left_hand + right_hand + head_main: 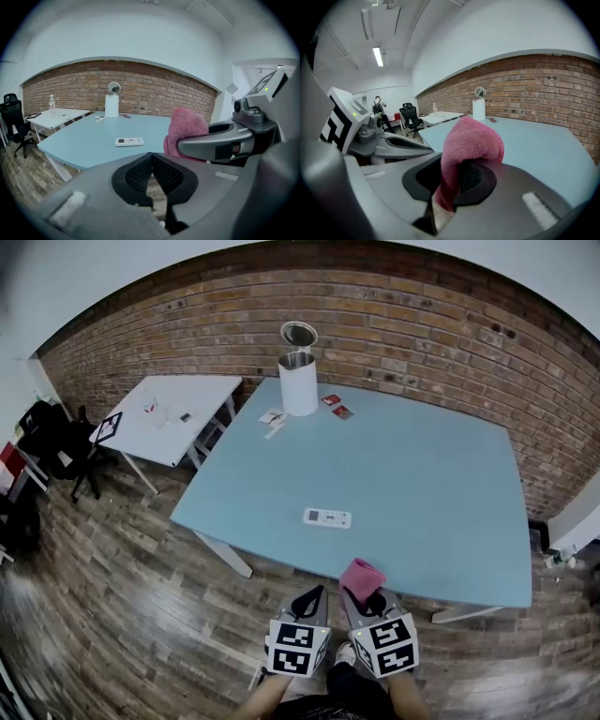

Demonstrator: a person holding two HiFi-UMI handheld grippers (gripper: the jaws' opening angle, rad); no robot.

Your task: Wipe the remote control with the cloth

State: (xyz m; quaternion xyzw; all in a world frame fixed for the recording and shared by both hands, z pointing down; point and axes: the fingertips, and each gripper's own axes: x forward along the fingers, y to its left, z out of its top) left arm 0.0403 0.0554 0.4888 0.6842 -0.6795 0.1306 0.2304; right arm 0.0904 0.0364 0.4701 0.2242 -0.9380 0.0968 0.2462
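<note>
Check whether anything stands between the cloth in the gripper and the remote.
Nothing visible does. The right gripper holds the cloth at the near edge of the table; only bare tabletop lies between it and the remote. The white bin and cards sit beyond it, at the far edge.

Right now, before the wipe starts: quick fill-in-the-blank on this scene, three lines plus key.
1. The right gripper has its jaws shut on a ____ cloth.
2. The left gripper has its jaws ____, with nothing between them.
3. The remote control lies flat on the light blue table, touched by ____ gripper.

Missing words: pink; shut; neither.
</note>
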